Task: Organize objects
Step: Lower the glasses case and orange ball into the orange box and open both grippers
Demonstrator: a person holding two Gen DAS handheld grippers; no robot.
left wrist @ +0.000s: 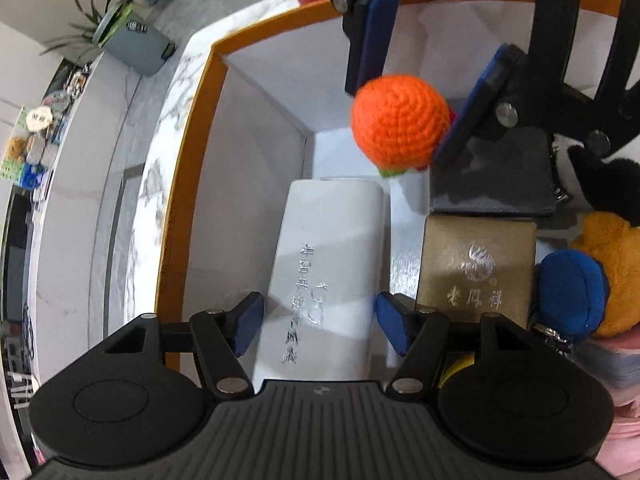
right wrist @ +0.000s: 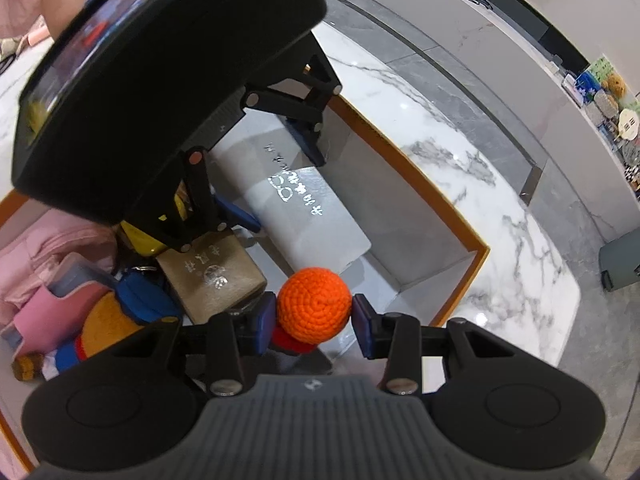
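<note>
above the orange-rimmed box, right gripper pinches crochet ball.

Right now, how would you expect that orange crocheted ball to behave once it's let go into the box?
The orange crocheted ball, pinched by the right tongs, looks soft, probably light. Being round, it may roll toward the white box, though yarn likely damps that.

Both wrist views close above orange-rimmed box, facing oppositely, sharing its interior
</note>
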